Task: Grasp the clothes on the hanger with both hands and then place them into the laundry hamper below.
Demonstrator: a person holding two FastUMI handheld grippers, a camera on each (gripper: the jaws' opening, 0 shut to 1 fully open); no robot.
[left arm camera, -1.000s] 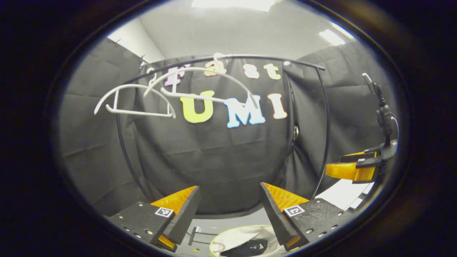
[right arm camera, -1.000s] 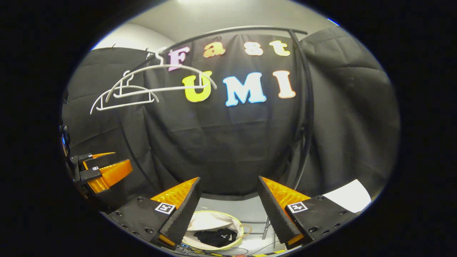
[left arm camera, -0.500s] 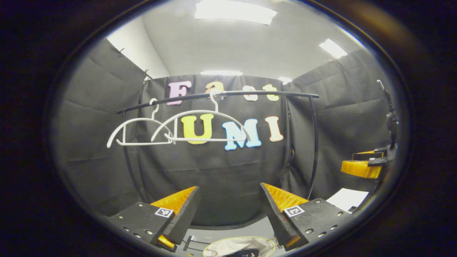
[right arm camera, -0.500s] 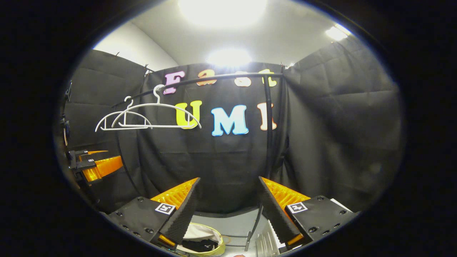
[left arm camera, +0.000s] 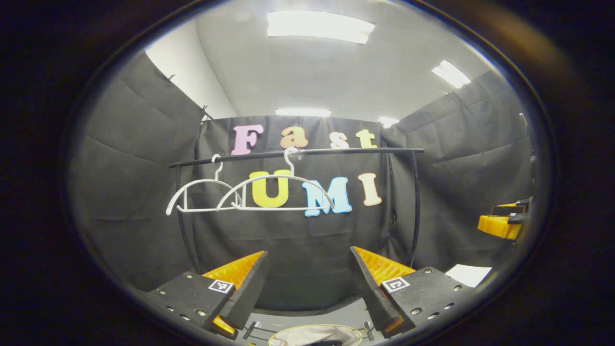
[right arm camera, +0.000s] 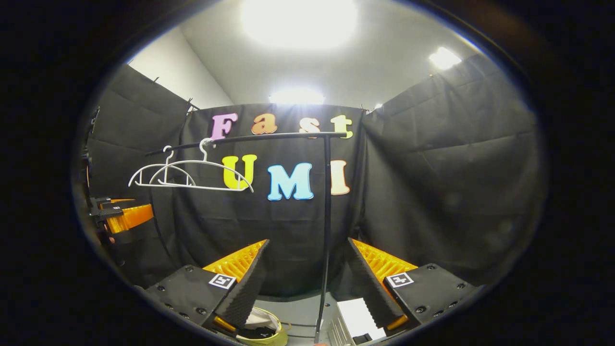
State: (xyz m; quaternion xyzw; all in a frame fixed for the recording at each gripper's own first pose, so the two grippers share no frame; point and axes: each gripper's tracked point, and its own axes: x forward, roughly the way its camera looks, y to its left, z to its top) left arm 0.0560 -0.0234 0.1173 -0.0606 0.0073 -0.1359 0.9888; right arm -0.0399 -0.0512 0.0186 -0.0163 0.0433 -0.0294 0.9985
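- Along the rail (left arm camera: 307,153), a thin black bar running level across the booth in the left gripper view, two white hangers hang by their hooks, both bare.
- Toward the rail's left end hangs the left hanger (left arm camera: 202,198); the right hanger (left arm camera: 278,192) hangs nearer the middle, and the two overlap. Both are thin curved plastic with a straight lower bar, long axis level and along the rail.
- At the bottom edge of that view, the laundry hamper (left arm camera: 317,332) shows as a round pale rim with a light lining. A dark scrap of clothes (left arm camera: 319,343) lies inside, too cut off to tell its shape or which way it points.
- Left tongs (left arm camera: 308,283) stand wide apart and hold nothing: black wedge fingers with ribbed orange backs. The hamper lies below and between them, apart from both.
- On the right gripper view's bottom edge, left of the rail's upright post, the hamper (right arm camera: 269,331) shows a yellow-green rim with the dark clothes (right arm camera: 252,331) crumpled inside.
- Right tongs (right arm camera: 307,283) are likewise spread wide and empty; the hamper sits just behind the left finger, partly hidden by it.
- Each view shows the other tongs far off at its side edge, orange and black, jaws unclear.
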